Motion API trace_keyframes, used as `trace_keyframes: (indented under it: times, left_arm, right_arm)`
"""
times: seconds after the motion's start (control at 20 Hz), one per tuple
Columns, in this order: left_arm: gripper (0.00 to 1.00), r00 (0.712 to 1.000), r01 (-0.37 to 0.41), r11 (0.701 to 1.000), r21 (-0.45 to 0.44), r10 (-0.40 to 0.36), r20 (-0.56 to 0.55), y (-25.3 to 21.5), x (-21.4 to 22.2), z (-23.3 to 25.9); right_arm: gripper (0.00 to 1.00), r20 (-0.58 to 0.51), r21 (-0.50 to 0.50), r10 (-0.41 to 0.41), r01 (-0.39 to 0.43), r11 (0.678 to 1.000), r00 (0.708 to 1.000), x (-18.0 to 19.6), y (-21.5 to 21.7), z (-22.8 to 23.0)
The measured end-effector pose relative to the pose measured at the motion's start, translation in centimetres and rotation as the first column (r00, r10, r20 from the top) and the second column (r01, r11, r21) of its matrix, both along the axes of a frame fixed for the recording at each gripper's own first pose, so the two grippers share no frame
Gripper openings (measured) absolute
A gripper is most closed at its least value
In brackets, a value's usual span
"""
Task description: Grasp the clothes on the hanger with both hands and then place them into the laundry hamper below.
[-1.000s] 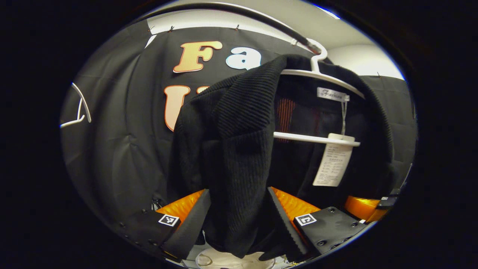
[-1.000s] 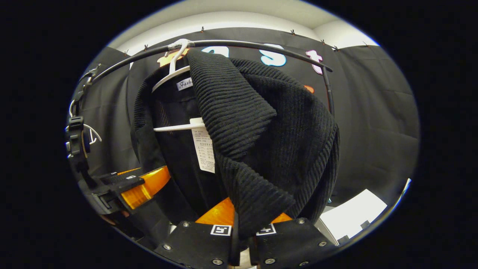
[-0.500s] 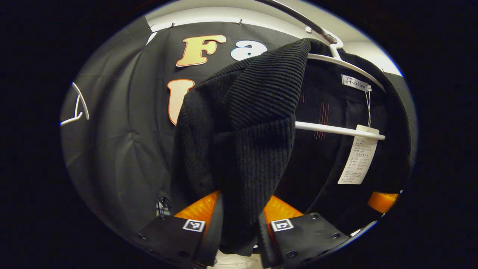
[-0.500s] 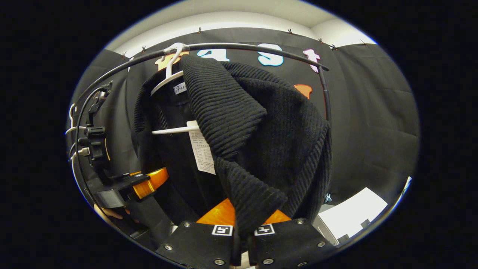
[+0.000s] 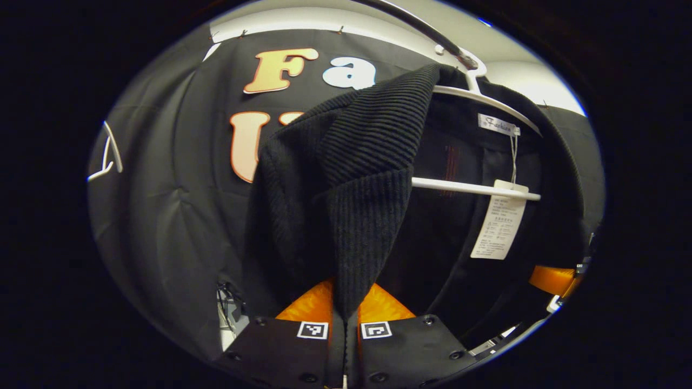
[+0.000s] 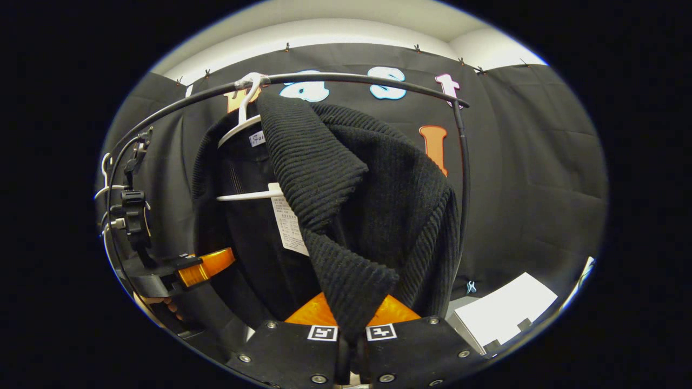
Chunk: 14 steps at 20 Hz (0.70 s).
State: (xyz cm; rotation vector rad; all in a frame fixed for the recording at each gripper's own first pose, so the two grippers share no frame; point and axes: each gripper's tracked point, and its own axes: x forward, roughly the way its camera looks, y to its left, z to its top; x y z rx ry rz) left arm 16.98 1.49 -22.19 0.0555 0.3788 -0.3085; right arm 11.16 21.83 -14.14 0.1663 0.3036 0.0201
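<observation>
A black ribbed cardigan (image 5: 346,178) hangs on a white hanger (image 5: 476,186), whose hook sits over a dark curved rail (image 6: 351,80). In the left gripper view, the left gripper (image 5: 345,335) is closed tight on the cardigan's front edge below the hanger, both fingers pressing the knit, with almost no gap between them. In the right gripper view, the right gripper (image 6: 351,340) is likewise clamped on the opposite front edge (image 6: 351,286), the folded collar and lapel running up from its fingers to the hanger's shoulder. A white paper tag (image 5: 500,227) dangles from the neck label on a string and lies across the hanger's crossbar, inside the open front of the cardigan. In the right gripper view the left gripper (image 6: 178,270) also shows, to the left of and below the hanger, with a hand (image 6: 159,305) under it. A white box (image 6: 503,316) lies to the lower right of the cardigan.
</observation>
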Motion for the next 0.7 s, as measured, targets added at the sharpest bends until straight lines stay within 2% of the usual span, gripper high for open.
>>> trace_keyframes:
  times: [0.15,0.2,0.25,0.45,0.5,0.7]
  left_arm:
    - [0.08,0.999,0.028,0.997,-0.072,-0.030,-0.029,-0.4,-0.9,0.5]
    - [0.10,0.999,0.024,0.997,-0.073,-0.026,-0.028,0.3,-0.9,0.9]
    - [0.07,0.999,0.028,0.997,-0.072,-0.030,-0.025,0.6,-0.8,1.1]
    - [0.06,1.000,0.007,0.999,-0.053,-0.007,0.002,2.4,-1.3,3.0]
    - [0.07,1.000,-0.002,0.999,-0.051,0.002,0.011,2.8,-1.4,3.6]
    - [0.06,0.997,-0.041,0.999,-0.029,0.043,0.058,4.8,-1.5,6.1]
  right_arm:
    - [0.05,0.014,-0.001,-0.012,0.012,1.000,1.000,-1.0,-1.1,1.0]
    - [0.05,0.017,-0.004,-0.017,0.017,1.000,1.000,-1.2,-1.4,1.2]
    - [0.05,0.020,-0.006,-0.022,0.022,1.000,1.000,-1.4,-1.8,1.4]
    - [0.04,0.038,-0.012,-0.028,0.029,1.000,0.999,-2.1,-2.9,3.0]
    - [0.11,0.043,-0.018,-0.031,0.032,0.999,0.999,-2.3,-3.3,3.5]
    - [0.10,0.087,-0.038,-0.041,0.044,0.998,0.995,-2.8,-4.8,6.0]
